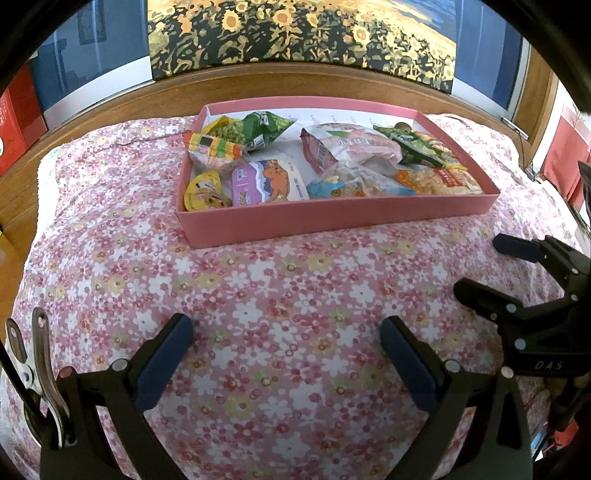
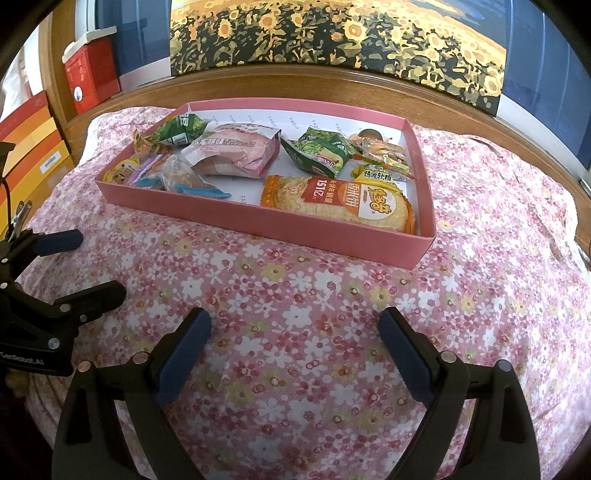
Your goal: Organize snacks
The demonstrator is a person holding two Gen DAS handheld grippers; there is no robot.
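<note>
- Left gripper (image 1: 286, 354): jaws spread, nothing between them, hovering over the floral cloth (image 1: 258, 295) near the pink tray (image 1: 332, 221).
- Right gripper (image 2: 293, 349): jaws spread, holding nothing, beside the left one.
- Snacks lie inside the tray: rice cracker pack (image 2: 343, 201) at near right, pink bread packet (image 2: 236, 151) centre, green pea bag (image 2: 321, 151) beyond.
- Sunflower painting (image 1: 303, 33) stands at the far side.
</note>
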